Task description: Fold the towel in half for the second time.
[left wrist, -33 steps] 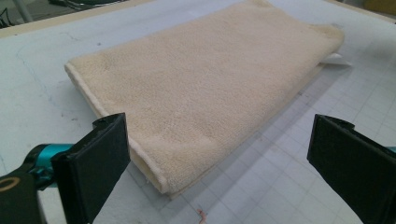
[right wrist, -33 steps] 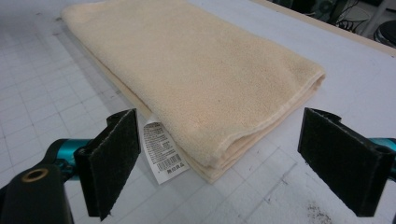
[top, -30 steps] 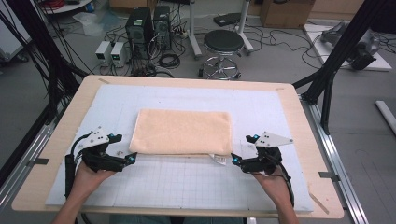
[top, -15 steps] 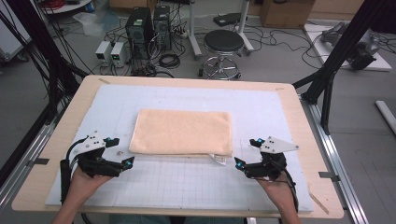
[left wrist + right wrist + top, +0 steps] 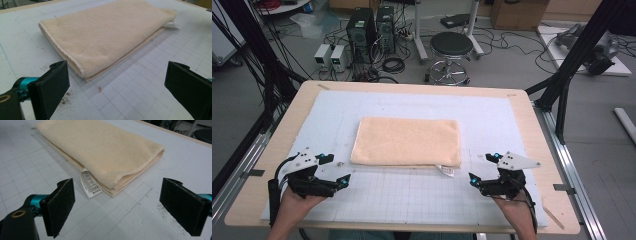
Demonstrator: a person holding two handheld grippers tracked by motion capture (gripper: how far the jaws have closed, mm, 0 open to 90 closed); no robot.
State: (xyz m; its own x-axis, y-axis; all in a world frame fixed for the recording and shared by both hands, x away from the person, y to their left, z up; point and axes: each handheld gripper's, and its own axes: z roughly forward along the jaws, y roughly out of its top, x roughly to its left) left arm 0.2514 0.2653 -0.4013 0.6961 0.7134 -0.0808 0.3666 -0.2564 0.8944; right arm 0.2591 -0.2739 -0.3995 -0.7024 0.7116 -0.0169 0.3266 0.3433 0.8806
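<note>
**Folded towel lying between two wide-open grippers**

A folded, cream-coloured towel [image 5: 407,141] is lying flat on the white gridded mat [image 5: 412,195] that is covering the wooden counter [image 5: 532,125]. It is sitting roughly in the middle of the mat, its long sides running across the counter. A white care label [image 5: 90,183] with a barcode is sticking out from under the towel's near edge, close to its right-hand corner, and is resting on the mat.

The left gripper [image 5: 343,176] is hovering near the towel's near left corner, just short of it and not touching it. Its jaws are standing wide apart with nothing between them; in the left gripper view the towel's corner is lying ahead of the jaws, nearer the left one. The person's left hand [image 5: 294,207] is holding this gripper from below.

The right gripper [image 5: 478,176] is sitting near the towel's near right corner, also clear of the cloth. Its jaws are likewise spread wide and are holding nothing; in the right gripper view the label and the layered, folded corner are lying ahead, between the two jaws. The right hand [image 5: 517,212] is coming in from the counter's near edge.
</note>
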